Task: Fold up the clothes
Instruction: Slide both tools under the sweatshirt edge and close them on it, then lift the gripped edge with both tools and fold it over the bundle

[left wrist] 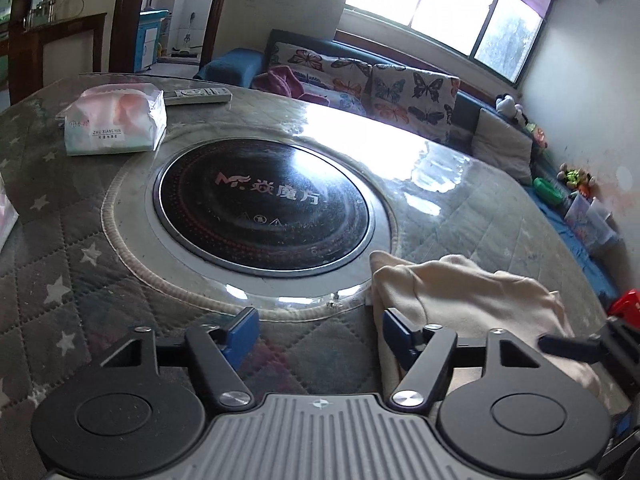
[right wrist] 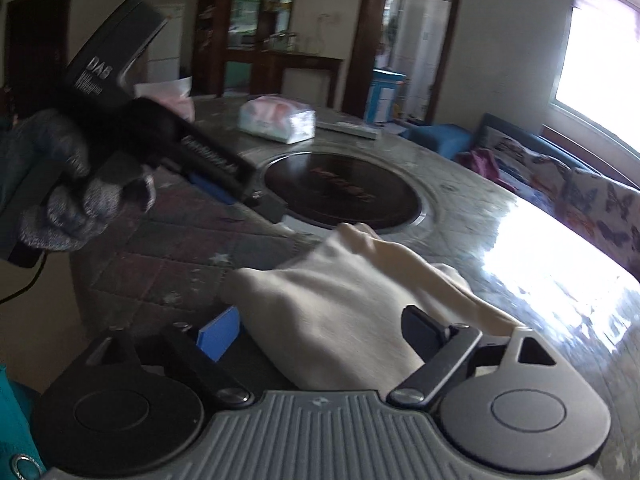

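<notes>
I see the cream garment point(right wrist: 340, 304) bunched on the quilted worktop point(left wrist: 72, 216), at about five o'clock from the round black hob point(left wrist: 264, 204), close to my edge so both tools can reach it. My left gripper point(left wrist: 318, 334) stands spread over bare quilt, the cloth just beside its right pad. My right gripper point(right wrist: 316, 330) is also spread, straddling the heap without pinching it, probably lining up for a hem.
</notes>
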### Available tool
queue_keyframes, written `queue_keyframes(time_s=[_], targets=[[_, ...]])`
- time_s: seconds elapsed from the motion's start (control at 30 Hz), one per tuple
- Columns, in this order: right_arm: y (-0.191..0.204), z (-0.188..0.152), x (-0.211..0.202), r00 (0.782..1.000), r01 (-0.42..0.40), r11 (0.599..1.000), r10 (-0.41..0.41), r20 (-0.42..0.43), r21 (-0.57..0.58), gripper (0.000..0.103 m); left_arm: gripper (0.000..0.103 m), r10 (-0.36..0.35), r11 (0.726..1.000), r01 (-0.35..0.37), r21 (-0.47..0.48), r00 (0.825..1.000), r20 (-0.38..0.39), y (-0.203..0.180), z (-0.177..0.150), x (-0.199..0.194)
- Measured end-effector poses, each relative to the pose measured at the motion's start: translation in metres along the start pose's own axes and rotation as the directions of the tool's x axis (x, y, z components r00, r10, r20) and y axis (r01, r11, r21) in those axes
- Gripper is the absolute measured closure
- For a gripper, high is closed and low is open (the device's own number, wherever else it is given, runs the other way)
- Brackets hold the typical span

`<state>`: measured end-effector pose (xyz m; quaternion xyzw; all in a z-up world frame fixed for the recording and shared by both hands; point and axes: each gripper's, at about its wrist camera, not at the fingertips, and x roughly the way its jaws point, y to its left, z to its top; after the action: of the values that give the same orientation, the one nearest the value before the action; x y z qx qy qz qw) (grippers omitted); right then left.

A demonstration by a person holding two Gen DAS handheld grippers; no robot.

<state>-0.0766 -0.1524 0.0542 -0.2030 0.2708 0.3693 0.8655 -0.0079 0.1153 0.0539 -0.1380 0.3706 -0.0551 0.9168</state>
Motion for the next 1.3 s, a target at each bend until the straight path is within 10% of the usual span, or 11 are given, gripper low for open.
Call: queue_keyframes(time_s=[0.37,0.57,1.13,1.3], targets=[[0.035,0.009,0.036,0.997,-0.046,0.981,0.033,-0.069,-0.188,0.056,0.048,-0.144,0.984,0.137,-0.113,0.988,-0.059,0.003,-0.001,0.012],[0.019,0.014,0.028,0.998,-0.052,0.995,0.050,-0.028,-0.086,0.087,0.046,-0.226,0.950,0.202,-0.236,0.971,-0.077,0.007,-0.001,0.017],[-0.017,0.020,-0.003,0.996,-0.053,0.996,0.047,0.077,0.071,0.091,0.040,-0.406,0.742,0.302,-0.599,0.913,-0.043,0.014,-0.009,0.044],[-0.029,0.019,-0.009,0.995,-0.052,0.993,0.041,0.094,0.109,0.091,0.036,-0.375,0.739,0.277,-0.613,0.926,-0.034,0.029,-0.012,0.038]])
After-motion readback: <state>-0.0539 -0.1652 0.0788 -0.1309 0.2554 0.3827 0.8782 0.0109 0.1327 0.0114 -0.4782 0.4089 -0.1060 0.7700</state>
